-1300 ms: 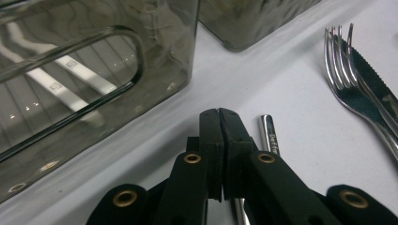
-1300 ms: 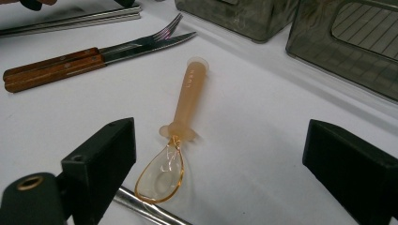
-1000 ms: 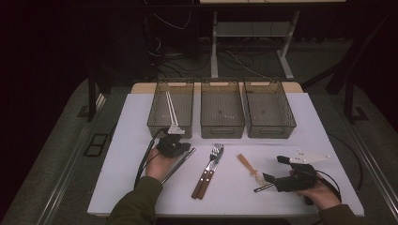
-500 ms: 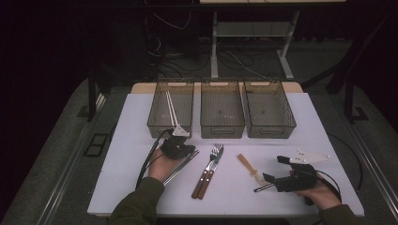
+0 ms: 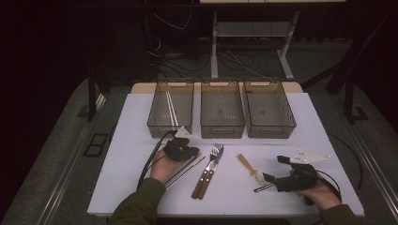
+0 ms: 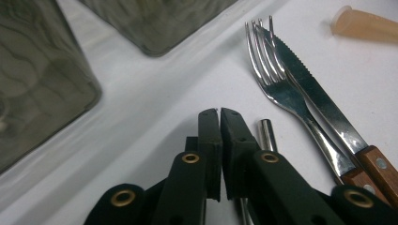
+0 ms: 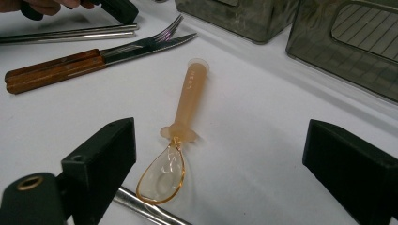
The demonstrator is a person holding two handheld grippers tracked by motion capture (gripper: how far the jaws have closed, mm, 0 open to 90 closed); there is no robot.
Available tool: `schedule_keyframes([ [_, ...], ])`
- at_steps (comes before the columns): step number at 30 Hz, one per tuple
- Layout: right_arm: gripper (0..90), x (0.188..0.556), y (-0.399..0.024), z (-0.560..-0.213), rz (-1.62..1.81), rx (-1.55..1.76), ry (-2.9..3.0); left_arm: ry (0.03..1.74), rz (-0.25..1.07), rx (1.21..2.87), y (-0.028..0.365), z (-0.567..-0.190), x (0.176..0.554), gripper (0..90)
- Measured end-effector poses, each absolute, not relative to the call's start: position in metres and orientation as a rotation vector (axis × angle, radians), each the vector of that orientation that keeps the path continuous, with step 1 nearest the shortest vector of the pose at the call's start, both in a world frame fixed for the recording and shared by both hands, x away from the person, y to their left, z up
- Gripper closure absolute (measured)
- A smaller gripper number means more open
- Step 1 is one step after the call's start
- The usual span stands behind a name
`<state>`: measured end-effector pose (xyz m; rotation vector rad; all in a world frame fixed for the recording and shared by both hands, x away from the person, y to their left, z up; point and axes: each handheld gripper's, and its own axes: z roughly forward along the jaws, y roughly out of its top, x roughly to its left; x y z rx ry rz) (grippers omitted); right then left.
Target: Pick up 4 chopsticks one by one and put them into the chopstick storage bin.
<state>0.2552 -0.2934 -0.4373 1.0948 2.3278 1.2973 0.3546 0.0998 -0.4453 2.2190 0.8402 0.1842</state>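
The left gripper (image 6: 219, 115) is seen with its jaws pressed almost together, nothing pinched between them, lying just beside the metal straws (image 6: 267, 133) left of the fork (image 6: 277, 79). The right gripper (image 7: 220, 159) is spread wide around the amber spoon (image 7: 180, 126), right of the fork, untouched. Raised lettering on the spoon's handle cannot be read. The straws are largely hidden under the jaws.

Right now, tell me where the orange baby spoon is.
In the high view the spoon lies right of the fork and knife, just before the right gripper.
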Motion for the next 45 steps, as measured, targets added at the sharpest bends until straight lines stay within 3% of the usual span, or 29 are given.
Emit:
schedule_keyframes([
  [5,10.2,0.255,-0.293,-0.437,1.299,1.094,2.327,0.853,0.203,2.187,0.108,-0.437,0.352,79.2],
  [13,10.2,0.255,-0.293,-0.437,1.297,1.092,2.329,0.876,0.2,2.2,0.126,-0.425,0.335,61.3],
  [16,10.2,0.256,-0.294,-0.437,1.298,1.094,2.324,0.871,0.194,2.195,0.132,-0.423,0.325,59.4],
  [19,10.2,0.256,-0.294,-0.437,1.295,1.102,2.326,0.865,0.185,2.185,0.135,-0.423,0.316,59.9],
  [27,10.2,0.255,-0.294,-0.437,1.296,1.1,2.325,0.884,0.201,2.185,0.139,-0.426,0.295,71.3],
  [45,10.2,0.256,-0.295,-0.437,1.296,1.101,2.323,0.875,0.172,2.257,0.139,-0.439,0.298,79.7],
])
